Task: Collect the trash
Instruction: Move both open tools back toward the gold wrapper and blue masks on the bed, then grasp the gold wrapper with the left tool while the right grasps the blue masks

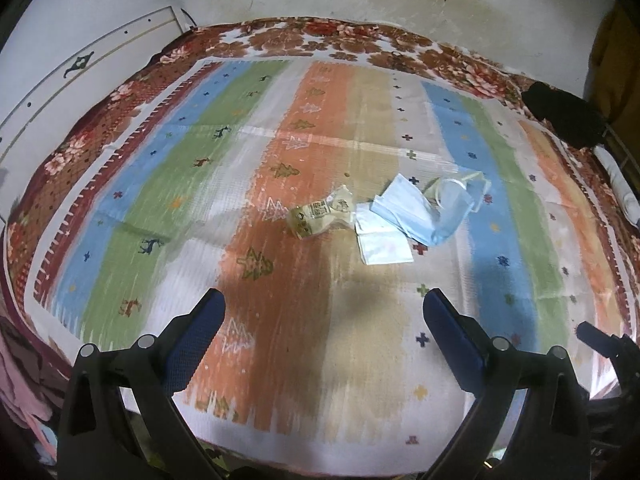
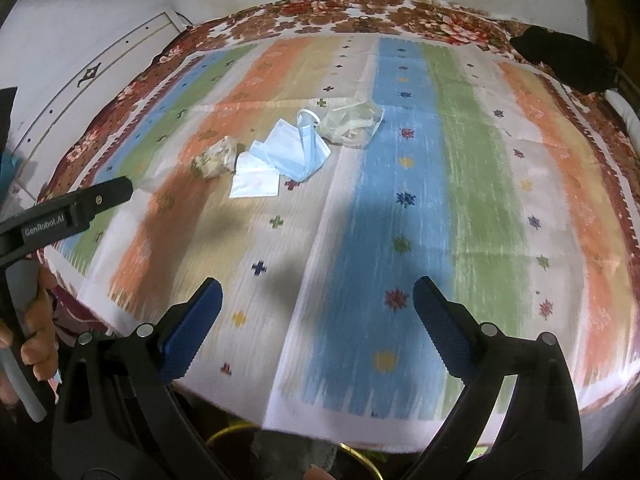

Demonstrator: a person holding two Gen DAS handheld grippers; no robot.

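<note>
Trash lies in a cluster on a striped cloth (image 1: 304, 320) over a bed. It holds a crumpled yellowish wrapper (image 1: 320, 214) (image 2: 216, 156), a white folded tissue (image 1: 382, 240) (image 2: 256, 180), a light blue face mask (image 1: 424, 210) (image 2: 296, 152) and a clear plastic bag (image 1: 460, 186) (image 2: 352, 122). My left gripper (image 1: 324, 320) is open and empty, above the cloth in front of the wrapper. My right gripper (image 2: 318, 312) is open and empty, nearer the bed's front edge, right of the trash. The left gripper's body (image 2: 68, 210) shows in the right wrist view.
A floral blanket (image 1: 320, 36) borders the cloth. A white wall and a white headboard panel (image 1: 80, 80) stand behind and left. A black object (image 1: 564, 114) (image 2: 564, 58) lies at the far right corner. Pink fabric (image 1: 20, 380) hangs at the left.
</note>
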